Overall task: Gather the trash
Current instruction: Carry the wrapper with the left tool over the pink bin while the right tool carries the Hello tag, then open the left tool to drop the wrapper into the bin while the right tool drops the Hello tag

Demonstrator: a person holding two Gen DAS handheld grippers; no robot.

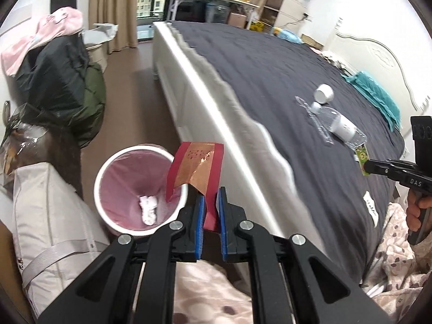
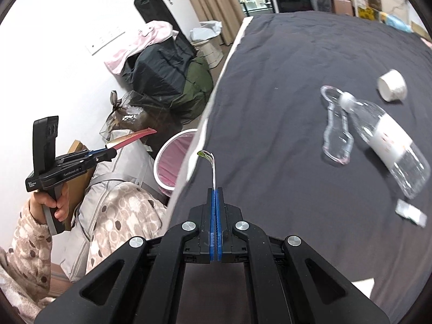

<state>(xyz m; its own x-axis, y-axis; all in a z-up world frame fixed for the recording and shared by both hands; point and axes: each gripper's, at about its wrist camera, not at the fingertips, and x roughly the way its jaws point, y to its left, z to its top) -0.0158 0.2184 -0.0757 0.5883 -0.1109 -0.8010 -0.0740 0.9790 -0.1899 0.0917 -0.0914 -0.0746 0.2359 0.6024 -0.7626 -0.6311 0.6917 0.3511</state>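
Note:
My left gripper (image 1: 210, 198) is shut on a red and gold paper envelope (image 1: 197, 167) and holds it over the right rim of the white bin (image 1: 104, 172) with a pink liner. A crumpled white tissue (image 1: 148, 208) lies in the bin. My right gripper (image 2: 215, 192) is shut on a thin green and white wrapper (image 2: 212, 162) above the bed's left edge; it also shows in the left wrist view (image 1: 363, 159). On the dark bedspread (image 2: 283, 81) lie a clear plastic bottle (image 2: 388, 143), a clear plastic blister pack (image 2: 336, 127), a white paper cup (image 2: 391, 85) and a small white packet (image 2: 410, 212).
The bin stands on the floor between the bed side (image 1: 189, 102) and a grey zip bag (image 1: 51, 216). Dark bags and pink cloth (image 1: 54, 62) pile against the left wall. A second bin (image 1: 97, 46) stands by the curtain. A teal cloth (image 1: 378, 94) lies near the headboard.

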